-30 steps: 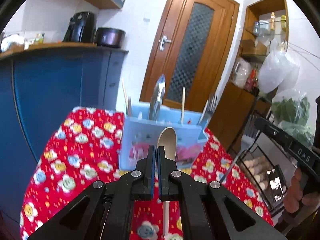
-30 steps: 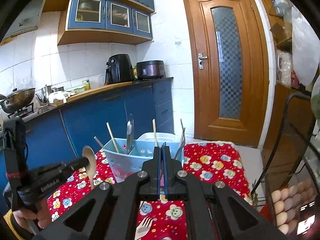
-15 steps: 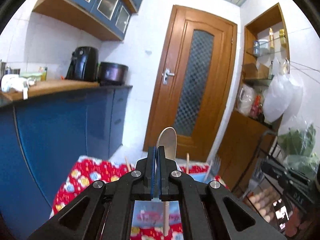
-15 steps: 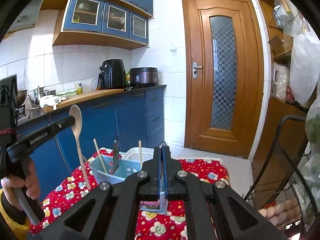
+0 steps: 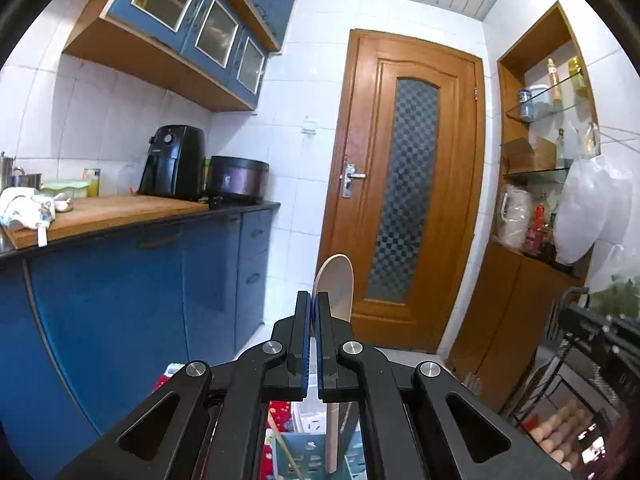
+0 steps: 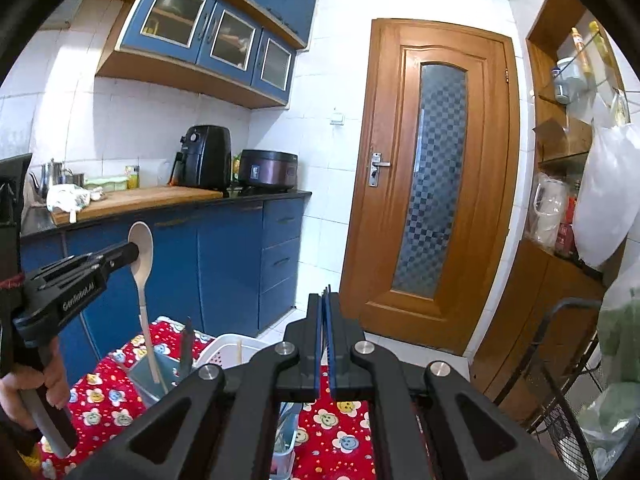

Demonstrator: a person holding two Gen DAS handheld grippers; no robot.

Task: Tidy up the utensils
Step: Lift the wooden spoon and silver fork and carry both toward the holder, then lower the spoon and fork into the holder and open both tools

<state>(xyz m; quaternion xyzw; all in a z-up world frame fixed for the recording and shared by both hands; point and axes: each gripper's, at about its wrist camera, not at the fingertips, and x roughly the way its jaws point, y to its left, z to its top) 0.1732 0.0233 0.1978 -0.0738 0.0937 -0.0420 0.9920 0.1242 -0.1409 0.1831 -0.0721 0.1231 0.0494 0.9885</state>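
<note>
**Inspector A:** Change noted — a second ago the left gripper (image 6: 134, 254) held the pale wooden spoon (image 6: 142, 248) low, in front of the light-blue plastic utensil caddy (image 6: 150, 376). It has since been raised; the spoon now hangs bowl-up, its handle end dipping into the caddy's near compartment.

**Inspector B:** Grip status?

**Inspector A:** Left jaws clenched on the spoon just below the bowl. In my judgement the spoon is lined up for a drop into the caddy, so placement is close but not done.

**Inspector B:** And the right gripper (image 6: 324, 300)?

**Inspector A:** Jaws pressed together on the thin metal tines of a fork (image 6: 327, 291) poking out above them — the rest of it I cannot make out. It has lifted too, and points slightly below level toward the brown wooden door (image 6: 436, 184) at twelve o'clock.

**Inspector B:** Hand pose?

**Inspector A:** In the right wrist view, at eight o'clock, the person's left hand (image 6: 30, 390) wraps the grey handle, gripper angled up toward one o'clock. The red flowered tablecloth (image 6: 340, 432) lies beneath.
</note>
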